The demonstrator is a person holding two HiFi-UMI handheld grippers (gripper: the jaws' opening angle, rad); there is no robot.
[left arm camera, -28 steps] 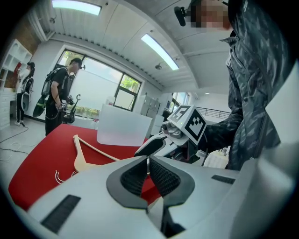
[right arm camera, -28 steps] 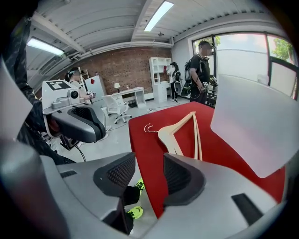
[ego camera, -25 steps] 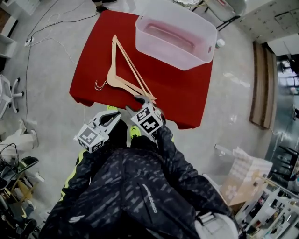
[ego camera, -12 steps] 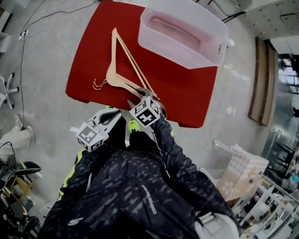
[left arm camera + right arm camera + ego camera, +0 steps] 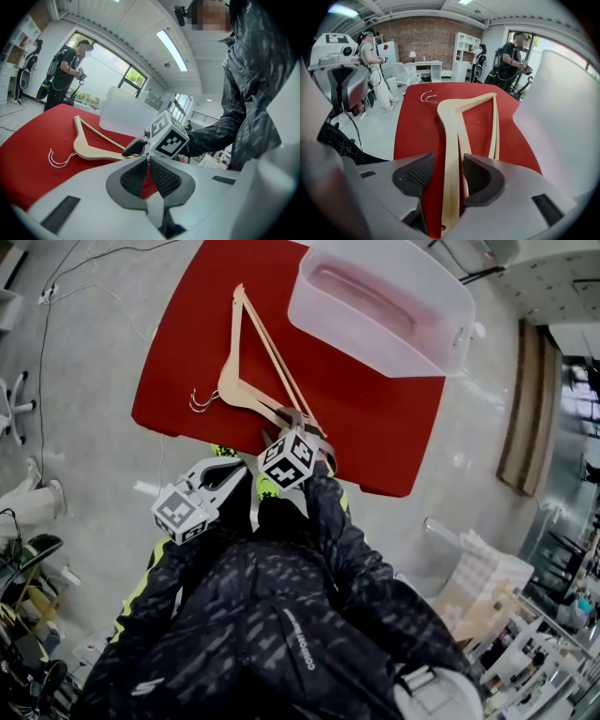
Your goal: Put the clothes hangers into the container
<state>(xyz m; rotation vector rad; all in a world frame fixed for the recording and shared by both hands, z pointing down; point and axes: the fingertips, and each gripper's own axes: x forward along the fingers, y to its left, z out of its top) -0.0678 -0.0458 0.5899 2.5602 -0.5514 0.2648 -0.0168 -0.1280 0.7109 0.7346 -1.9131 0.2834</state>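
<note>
Two wooden clothes hangers [image 5: 246,395] lie stacked on the red table [image 5: 375,427], wire hooks pointing left. The translucent container [image 5: 375,338] stands at the table's far right corner, nothing visible inside it. My right gripper [image 5: 298,420] is at the table's near edge, open, with the hangers' near arm [image 5: 452,140] between its jaws; a gap shows beside the left pad. My left gripper [image 5: 232,474] hangs off the table, just before its near edge, shut and holding nothing. In the left gripper view the hangers [image 5: 89,147] lie beyond the right gripper's marker cube [image 5: 166,136].
The container's wall [image 5: 562,117] rises just right of the hangers. Cables trail over the floor [image 5: 84,296] left of the table. Cardboard boxes [image 5: 487,587] sit on the floor at right. People [image 5: 370,61] stand beyond the table's far end.
My right gripper has moved forward over the table's near edge, so the hangers' near arm now lies between its jaws. The left gripper has hardly moved.
</note>
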